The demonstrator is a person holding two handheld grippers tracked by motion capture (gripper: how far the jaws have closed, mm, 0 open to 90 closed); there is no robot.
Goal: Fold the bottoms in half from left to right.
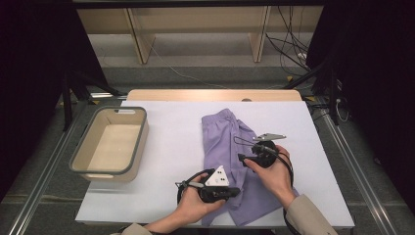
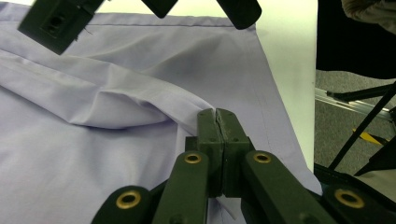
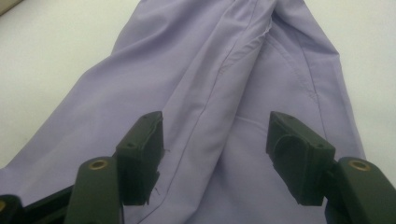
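Observation:
A pair of lavender shorts (image 1: 225,132) lies spread on the white table, waistband at the far end. My left gripper (image 1: 237,192) rests at the near part of the cloth, jaws pressed together on a raised fold of the shorts (image 2: 140,102), with a bit of fabric showing between them. In its own view the left gripper (image 2: 218,116) is pinching at the fold's end. My right gripper (image 1: 242,159) hovers just over the middle of the shorts (image 3: 210,70). The right gripper (image 3: 215,154) stands open, a seam running between its jaws, and nothing is gripped.
A beige basket with a grey rim (image 1: 142,142) sits on the left of the white tabletop (image 1: 171,147). The table's right edge (image 2: 299,93) lies close beside the shorts' hem. Wooden shelving and cables stand beyond the far edge.

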